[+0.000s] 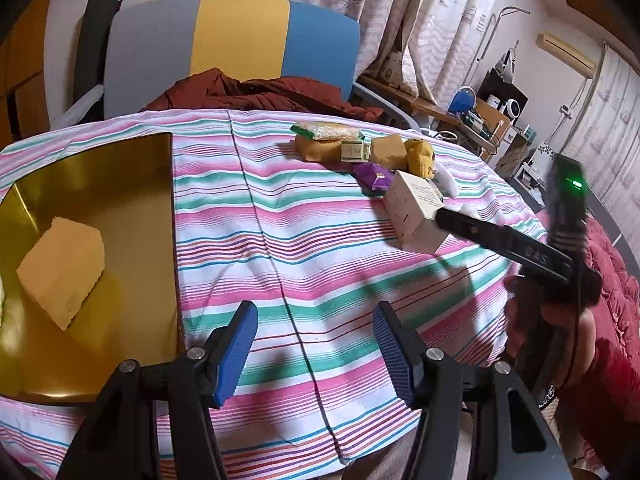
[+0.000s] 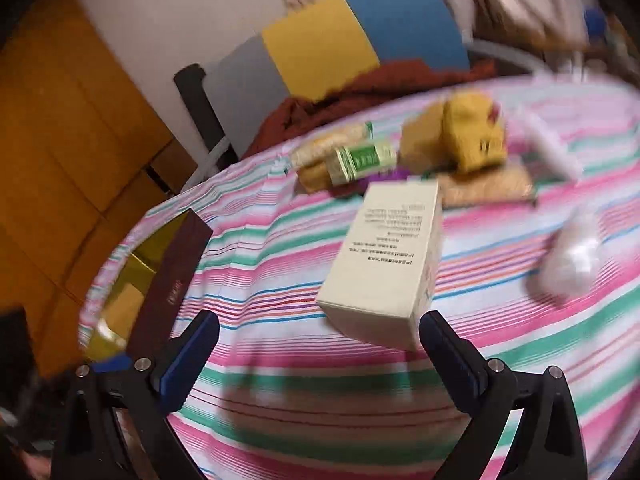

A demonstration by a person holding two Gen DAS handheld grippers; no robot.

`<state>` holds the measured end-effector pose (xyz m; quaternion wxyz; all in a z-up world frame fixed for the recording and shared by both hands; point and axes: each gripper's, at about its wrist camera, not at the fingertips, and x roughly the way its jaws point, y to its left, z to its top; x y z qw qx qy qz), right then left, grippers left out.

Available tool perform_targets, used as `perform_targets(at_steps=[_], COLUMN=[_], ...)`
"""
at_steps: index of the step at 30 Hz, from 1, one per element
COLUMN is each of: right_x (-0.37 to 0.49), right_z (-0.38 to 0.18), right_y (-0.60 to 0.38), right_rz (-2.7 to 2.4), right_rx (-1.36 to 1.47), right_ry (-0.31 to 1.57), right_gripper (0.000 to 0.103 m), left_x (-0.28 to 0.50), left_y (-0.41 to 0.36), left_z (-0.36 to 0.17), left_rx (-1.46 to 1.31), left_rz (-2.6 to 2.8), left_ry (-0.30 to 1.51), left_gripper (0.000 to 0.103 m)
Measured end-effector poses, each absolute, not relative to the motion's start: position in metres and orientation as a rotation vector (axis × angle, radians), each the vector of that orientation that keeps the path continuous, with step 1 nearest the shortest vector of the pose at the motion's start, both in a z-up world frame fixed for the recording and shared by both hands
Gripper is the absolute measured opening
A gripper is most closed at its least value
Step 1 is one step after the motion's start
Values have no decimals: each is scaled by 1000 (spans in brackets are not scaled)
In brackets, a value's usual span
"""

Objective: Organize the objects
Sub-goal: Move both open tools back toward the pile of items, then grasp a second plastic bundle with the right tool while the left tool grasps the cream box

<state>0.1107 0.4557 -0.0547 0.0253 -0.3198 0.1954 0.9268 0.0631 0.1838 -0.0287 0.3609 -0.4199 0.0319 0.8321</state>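
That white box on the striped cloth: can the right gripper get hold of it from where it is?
Probably yes. The right gripper is open, the white box lies just ahead between its fingers, and nothing blocks it.

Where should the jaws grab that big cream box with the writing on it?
Grip the cream cardboard box across its two long narrow sides, near the nearer end. It lies flat on the striped cloth, printed face up, that end towards the open right gripper, so coming low from the front probably works best.
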Motion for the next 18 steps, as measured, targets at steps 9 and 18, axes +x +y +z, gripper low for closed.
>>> perform_targets(at_steps=[9, 18], right_x=[158, 116], right_z=[-49, -73], right_y=[536, 559], right_rz=[2407, 2340], right_rx=[-730, -850], right_ry=[431, 485], right_gripper=[101, 90], left_x=[65, 67], left_y=[202, 226], left_z=[-33, -33], left_rx=[-1096, -1099], left_rz=[2099, 2073], left_ry=[77, 111], left_gripper=[61, 61])
